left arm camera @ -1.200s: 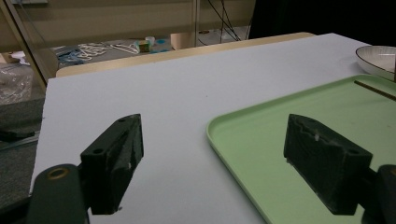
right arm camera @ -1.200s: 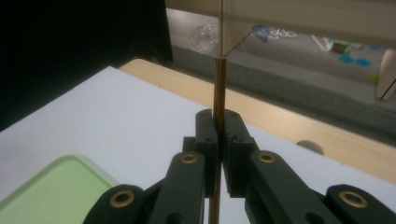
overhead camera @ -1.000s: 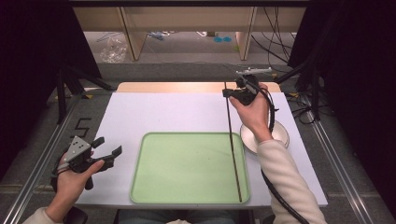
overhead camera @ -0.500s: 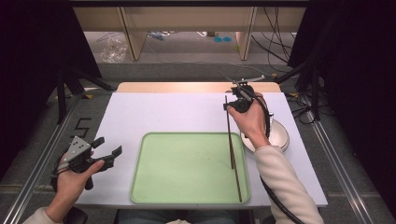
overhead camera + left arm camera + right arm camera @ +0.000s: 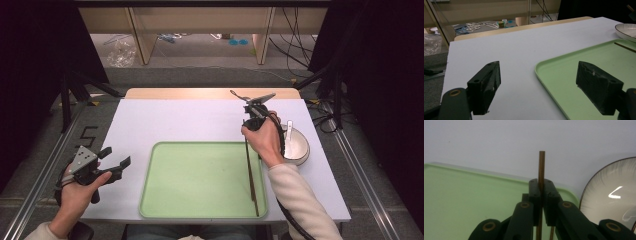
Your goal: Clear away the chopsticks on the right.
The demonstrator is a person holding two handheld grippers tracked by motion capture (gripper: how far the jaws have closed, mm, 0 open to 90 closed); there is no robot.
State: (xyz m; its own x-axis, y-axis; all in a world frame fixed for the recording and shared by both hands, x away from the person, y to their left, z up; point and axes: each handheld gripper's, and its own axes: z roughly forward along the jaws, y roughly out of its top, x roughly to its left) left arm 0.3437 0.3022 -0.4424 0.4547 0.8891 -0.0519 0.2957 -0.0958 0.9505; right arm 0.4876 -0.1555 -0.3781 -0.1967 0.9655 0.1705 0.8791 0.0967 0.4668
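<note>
My right gripper (image 5: pixel 246 126) points down over the far right corner of the green tray (image 5: pixel 150 172) and is shut on a thin brown chopstick (image 5: pixel 541 165). The stick stands between the jaws in the right gripper view (image 5: pixel 540 182), its end poking past them. In the high view the chopstick (image 5: pixel 251 180) runs along the tray's right side toward the near rim. A second stick's end (image 5: pixel 551 233) peeks below the jaws. My left gripper (image 5: pixel 116 156) is held left of the tray, open and with nothing in it (image 5: pixel 539 70).
A white bowl (image 5: pixel 297 147) with a white spoon (image 5: pixel 289 127) stands on the white tabletop (image 5: pixel 190 120) right of the tray, close to my right hand. The bowl's rim (image 5: pixel 626 31) is at the far right of the left gripper view. Cables and shelving lie beyond the table.
My right hand has come nearer and lower with the chopstick, from the table's far edge to the tray's far right corner. The left gripper has stayed put.
</note>
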